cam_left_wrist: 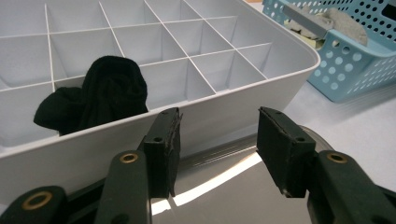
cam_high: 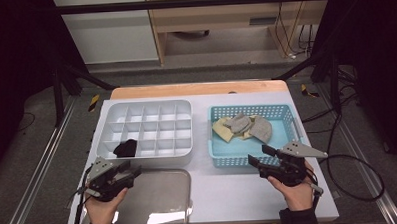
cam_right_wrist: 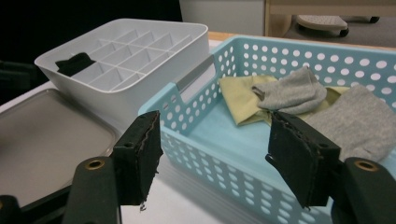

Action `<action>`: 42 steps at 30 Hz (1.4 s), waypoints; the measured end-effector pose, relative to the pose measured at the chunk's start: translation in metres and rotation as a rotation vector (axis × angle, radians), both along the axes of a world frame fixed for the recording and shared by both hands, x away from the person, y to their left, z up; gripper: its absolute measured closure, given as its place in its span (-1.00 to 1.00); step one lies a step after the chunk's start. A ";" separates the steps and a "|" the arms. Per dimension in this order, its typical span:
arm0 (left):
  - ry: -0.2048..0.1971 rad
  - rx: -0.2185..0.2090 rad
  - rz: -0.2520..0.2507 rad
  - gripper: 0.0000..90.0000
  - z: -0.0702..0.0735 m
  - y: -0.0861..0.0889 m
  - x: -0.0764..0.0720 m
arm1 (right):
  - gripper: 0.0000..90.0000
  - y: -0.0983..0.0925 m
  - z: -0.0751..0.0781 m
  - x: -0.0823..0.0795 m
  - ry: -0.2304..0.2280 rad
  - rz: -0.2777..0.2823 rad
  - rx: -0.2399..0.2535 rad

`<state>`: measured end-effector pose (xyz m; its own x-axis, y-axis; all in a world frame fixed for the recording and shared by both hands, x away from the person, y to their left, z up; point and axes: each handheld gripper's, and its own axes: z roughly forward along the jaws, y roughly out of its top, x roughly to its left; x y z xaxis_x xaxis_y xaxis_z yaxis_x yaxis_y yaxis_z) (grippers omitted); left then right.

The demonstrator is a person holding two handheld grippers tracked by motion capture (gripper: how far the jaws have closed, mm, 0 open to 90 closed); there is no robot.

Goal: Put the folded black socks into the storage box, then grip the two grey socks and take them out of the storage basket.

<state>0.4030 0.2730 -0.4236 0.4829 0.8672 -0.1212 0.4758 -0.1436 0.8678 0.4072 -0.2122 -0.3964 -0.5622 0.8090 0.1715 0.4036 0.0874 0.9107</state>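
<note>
Black sock (cam_left_wrist: 100,93) in organizer compartment (cam_left_wrist: 154,46); both hand-held grippers low, jaws apart.

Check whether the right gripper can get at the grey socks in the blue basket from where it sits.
Probably yes. The right gripper hangs open at the blue basket's near wall, and the grey socks lie uncovered on top, so going over the rim looks free.

Floor (cam_high: 225,73): grey, lying dim beyond the bench.
Bench (cam_high: 219,191): wearing a white cover, wooden edge (cam_high: 198,89) showing at the far side.
Wooden furniture (cam_high: 218,21): standing behind.
Cables (cam_high: 289,34): hanging at right.
Surroundings: sitting dark at both sides.
</note>
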 end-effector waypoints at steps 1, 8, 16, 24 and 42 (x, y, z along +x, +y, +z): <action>0.003 0.003 -0.001 0.08 -0.001 0.000 0.000 | -0.24 0.000 0.000 0.001 -0.001 -0.001 0.004; 0.013 0.002 -0.004 0.08 -0.004 0.001 0.002 | -0.23 -0.008 0.004 0.014 0.005 -0.035 0.021; 0.018 0.003 0.018 0.06 -0.007 0.006 0.003 | -0.23 -0.013 0.007 0.028 0.007 -0.037 0.015; 0.024 0.006 0.040 0.06 -0.009 0.010 0.005 | -0.22 -0.019 0.012 0.041 0.014 -0.061 0.004; 0.026 0.005 0.047 0.05 -0.009 0.012 0.005 | -0.20 -0.026 0.019 0.082 0.015 -0.197 -0.035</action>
<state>0.4079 0.2850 -0.4327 0.4381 0.8896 -0.1291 0.5048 -0.1246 0.8542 0.4889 -0.2379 -0.3777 -0.3898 0.9088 0.1485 0.4297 0.0368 0.9022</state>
